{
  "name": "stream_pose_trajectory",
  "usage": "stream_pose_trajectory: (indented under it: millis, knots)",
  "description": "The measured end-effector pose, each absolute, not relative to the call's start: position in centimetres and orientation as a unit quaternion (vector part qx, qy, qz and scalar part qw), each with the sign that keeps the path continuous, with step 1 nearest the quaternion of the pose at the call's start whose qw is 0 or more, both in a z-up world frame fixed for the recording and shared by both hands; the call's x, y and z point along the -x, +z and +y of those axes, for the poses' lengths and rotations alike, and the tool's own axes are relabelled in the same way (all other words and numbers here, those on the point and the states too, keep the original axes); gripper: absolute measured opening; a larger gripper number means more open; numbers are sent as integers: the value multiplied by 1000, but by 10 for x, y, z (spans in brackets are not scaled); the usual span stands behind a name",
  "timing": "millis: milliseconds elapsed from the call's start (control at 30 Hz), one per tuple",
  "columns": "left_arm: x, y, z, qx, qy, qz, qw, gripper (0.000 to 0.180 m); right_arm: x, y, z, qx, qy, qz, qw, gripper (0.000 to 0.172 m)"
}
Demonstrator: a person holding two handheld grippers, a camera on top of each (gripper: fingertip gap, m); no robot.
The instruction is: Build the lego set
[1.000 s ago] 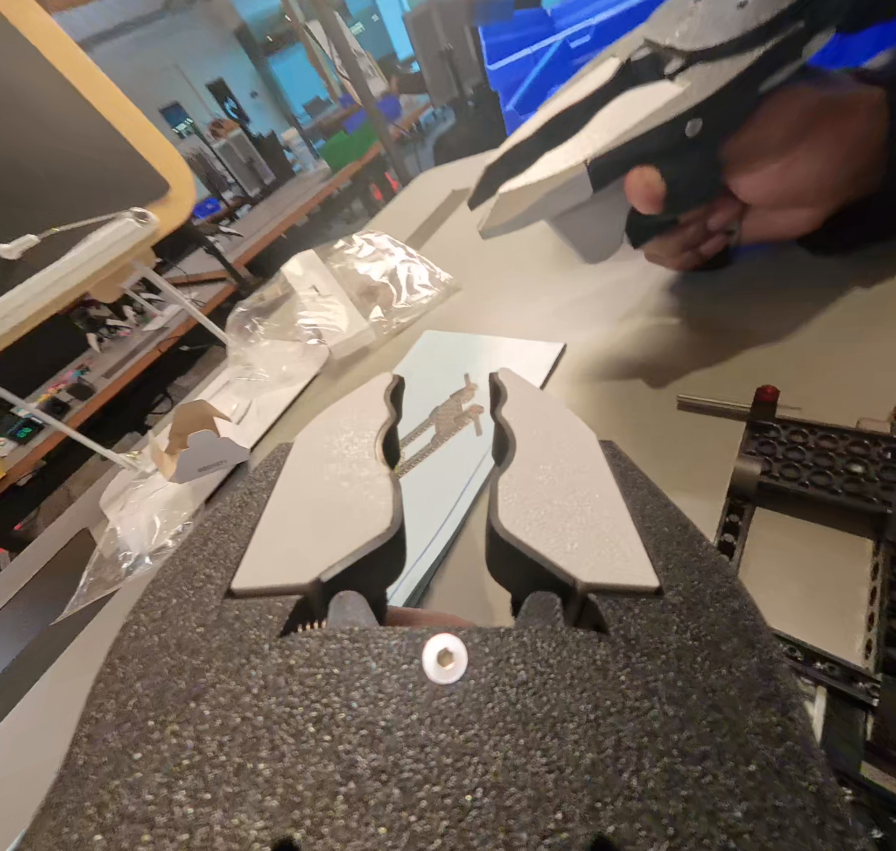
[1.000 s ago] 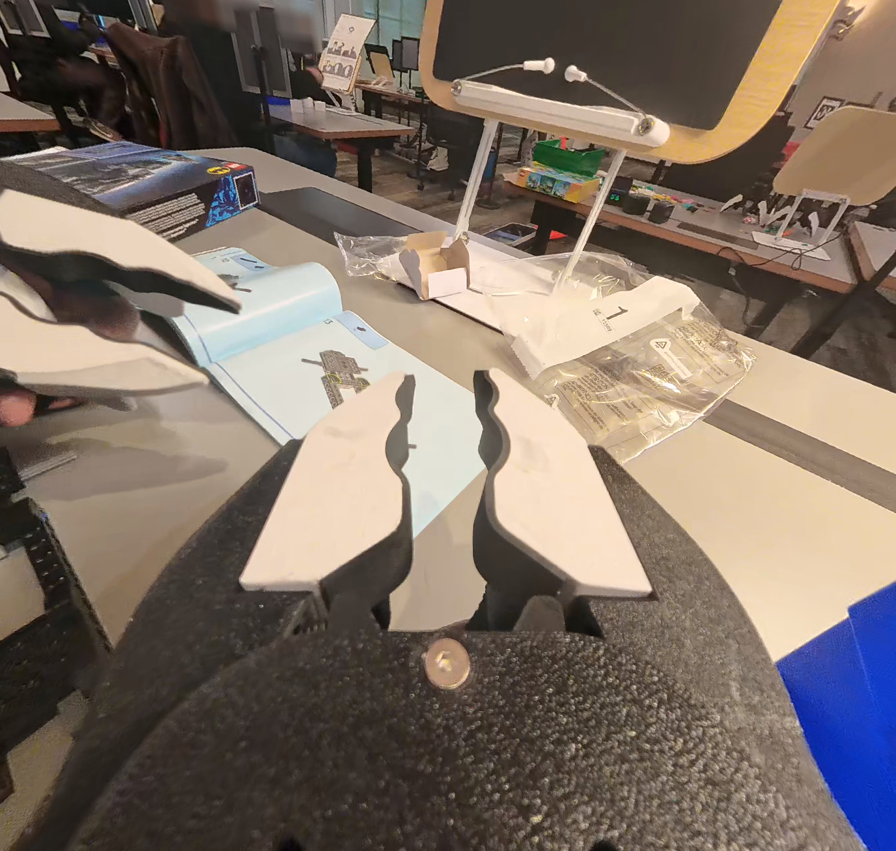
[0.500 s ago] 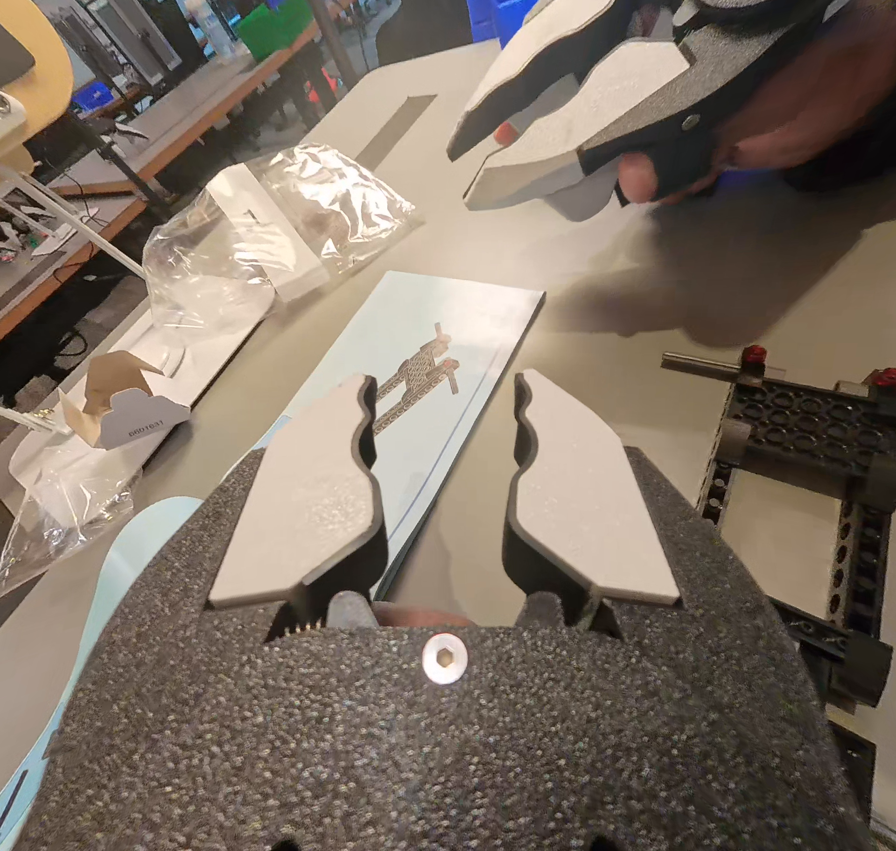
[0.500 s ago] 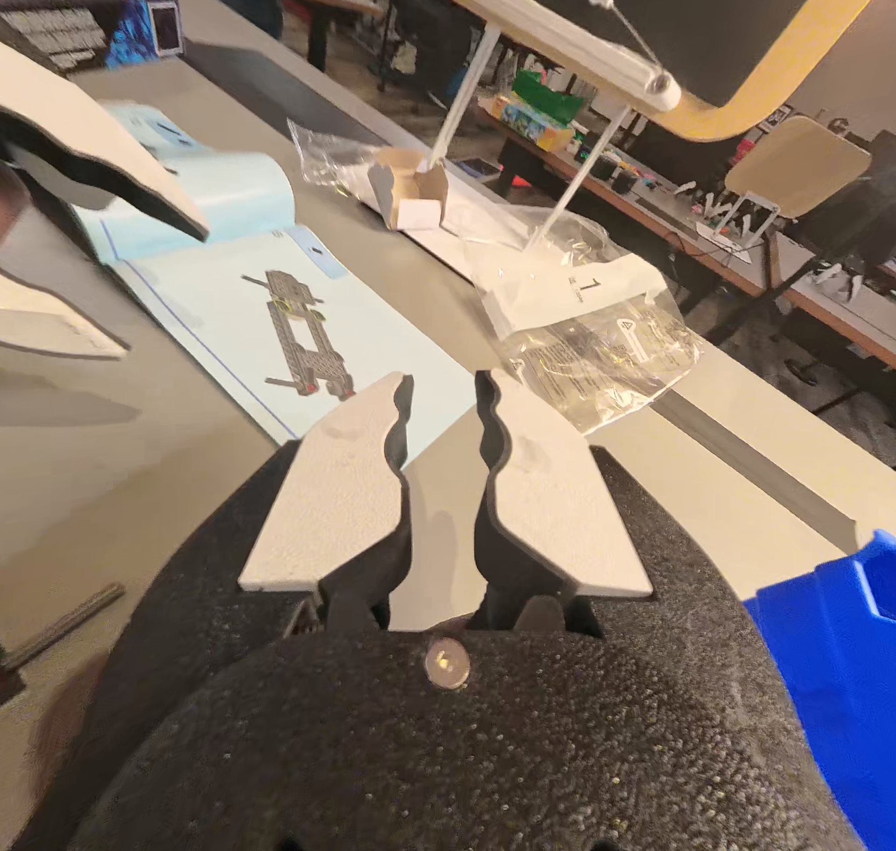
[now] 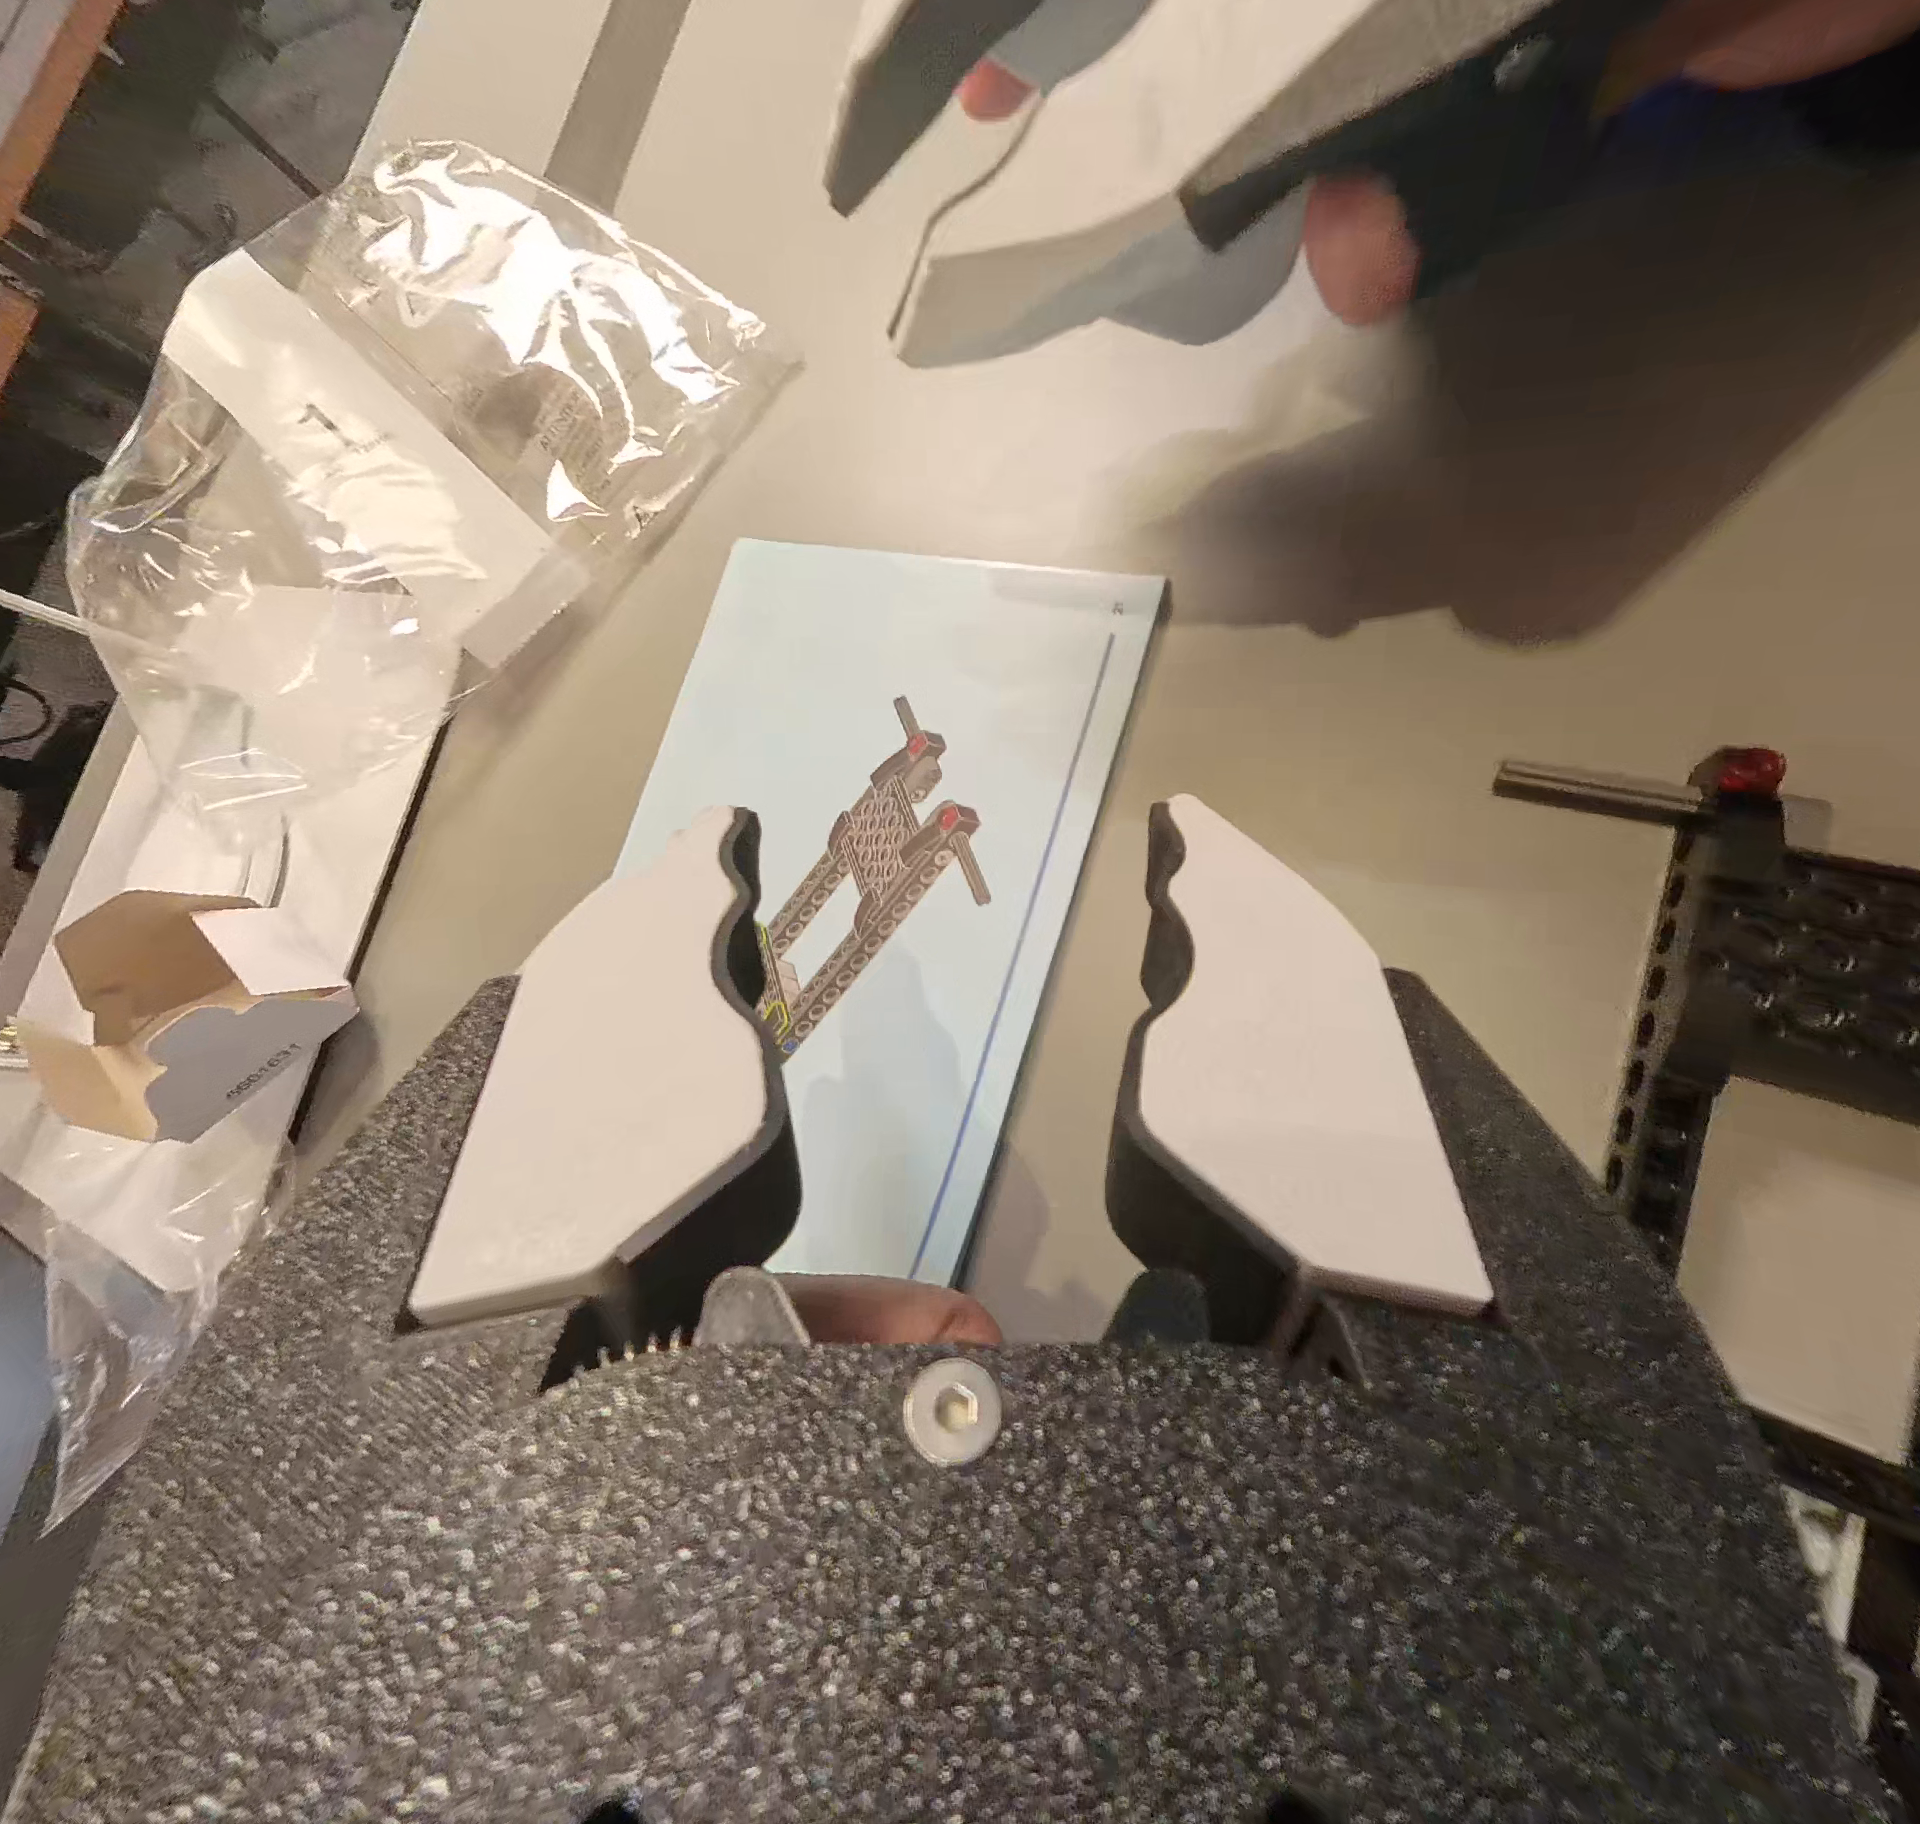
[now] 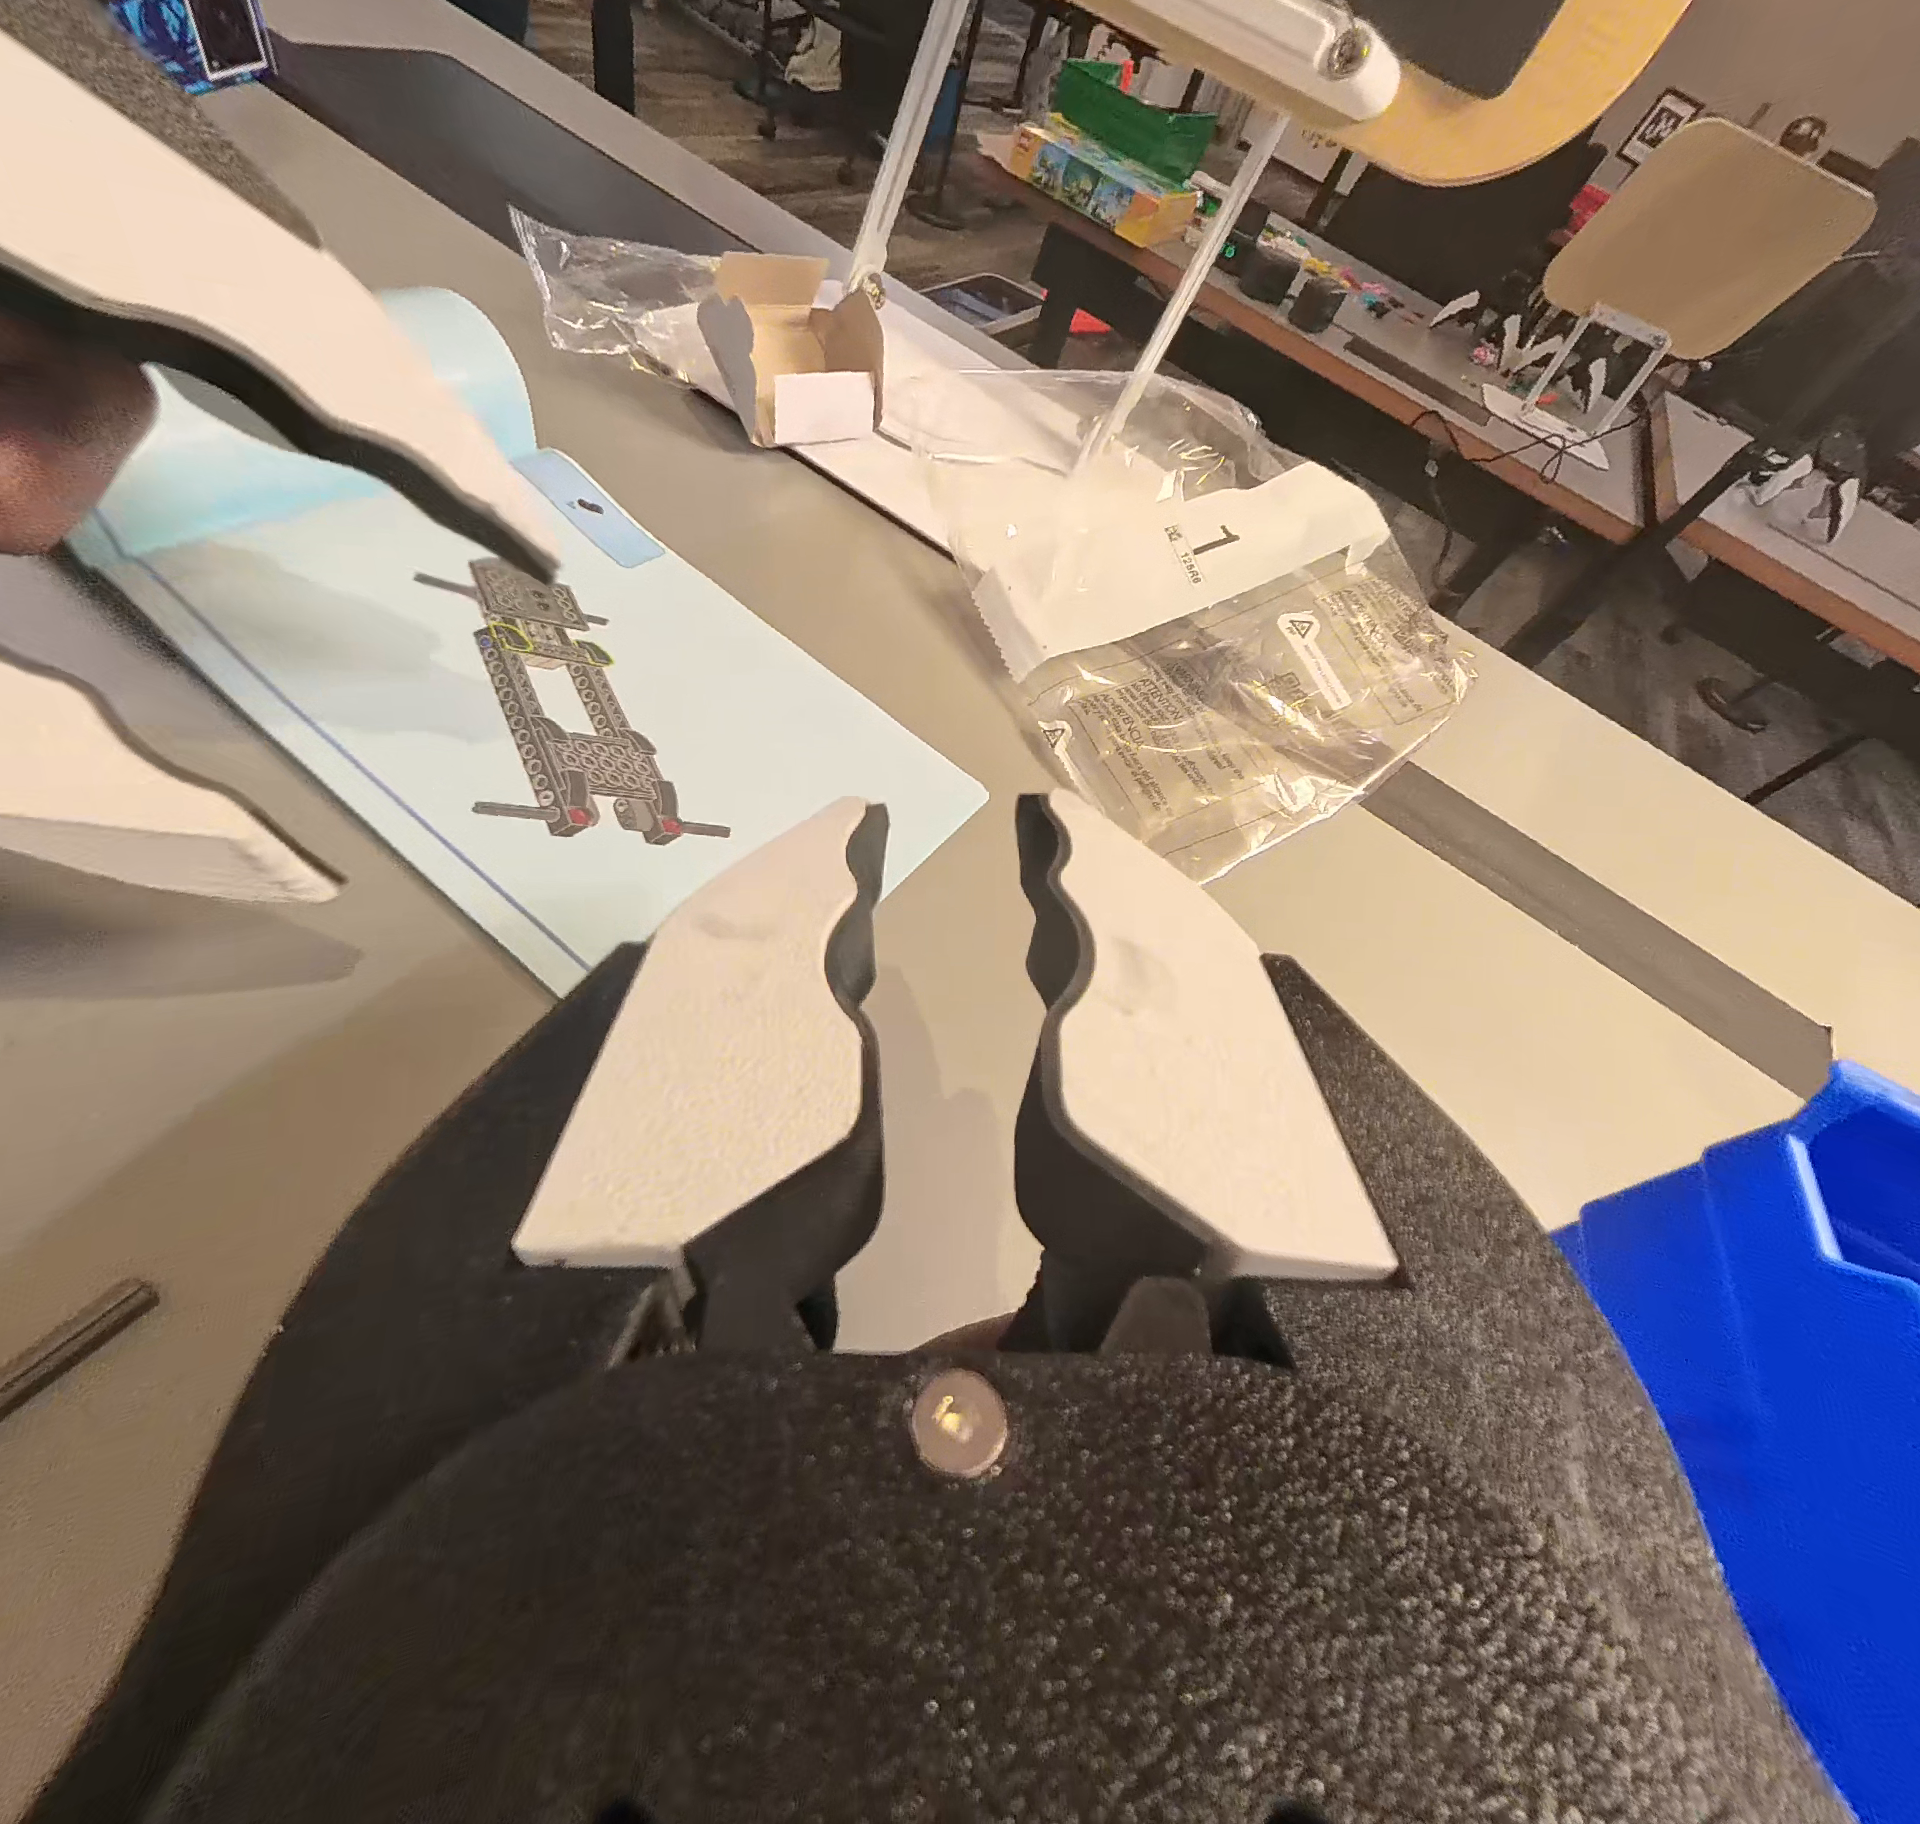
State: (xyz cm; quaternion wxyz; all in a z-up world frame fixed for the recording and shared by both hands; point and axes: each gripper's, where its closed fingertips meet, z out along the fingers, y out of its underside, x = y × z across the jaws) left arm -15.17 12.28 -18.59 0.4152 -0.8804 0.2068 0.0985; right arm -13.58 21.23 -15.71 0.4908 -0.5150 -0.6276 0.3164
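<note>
My left gripper [image 5: 951, 824] is wide open and empty, held above a light blue instruction booklet [image 5: 914, 694] that lies flat on the grey table [image 5: 1299, 839]. The booklet also shows in the right wrist view [image 6: 727, 694], with the left gripper [image 6: 260, 527] over its far part. My right gripper [image 6: 951, 818] is partly open with nothing between its pads, above bare table beside the booklet's near corner. It shows at the top of the left wrist view [image 5: 883, 247], held by a hand. A black studded brick frame [image 5: 1766, 943] with a red pin lies to the right.
A clear plastic bag [image 6: 1226, 652] with a white strip lies beyond the booklet. A small open cardboard box [image 6: 800, 361] sits near a stand's white legs [image 6: 904, 153]. A blue bin [image 6: 1766, 1307] stands at the right. A dark box [image 6: 197, 8] lies far left. Some 10 cm of space lies between my two pairs of fingers.
My left gripper's jaws have opened wide and it has tilted down over the booklet. My right gripper has lowered and come nearer, its jaw spacing unchanged.
</note>
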Motion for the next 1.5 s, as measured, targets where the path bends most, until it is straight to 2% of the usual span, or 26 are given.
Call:
stream_pose_trajectory:
  millis: [300,667,833,1000,1300,1500]
  knots:
    - [150,-190,132,890,8,120,439,71,139,-165,216,537,320,-631,460,24]
    - [149,-192,127,897,26,108,428,69,140,-171,211,530,300,-651,453,24]
    - [133,-188,126,895,39,161,414,68,132,-182,233,585,273,-632,429,23]
    - [111,-191,140,887,35,237,395,45,130,-181,245,624,307,-596,403,22]
    - [114,-217,161,910,7,259,324,37,131,-187,246,633,298,-600,388,22]
    - [115,-223,160,909,27,276,311,31,132,-187,244,631,301,-603,384,22]
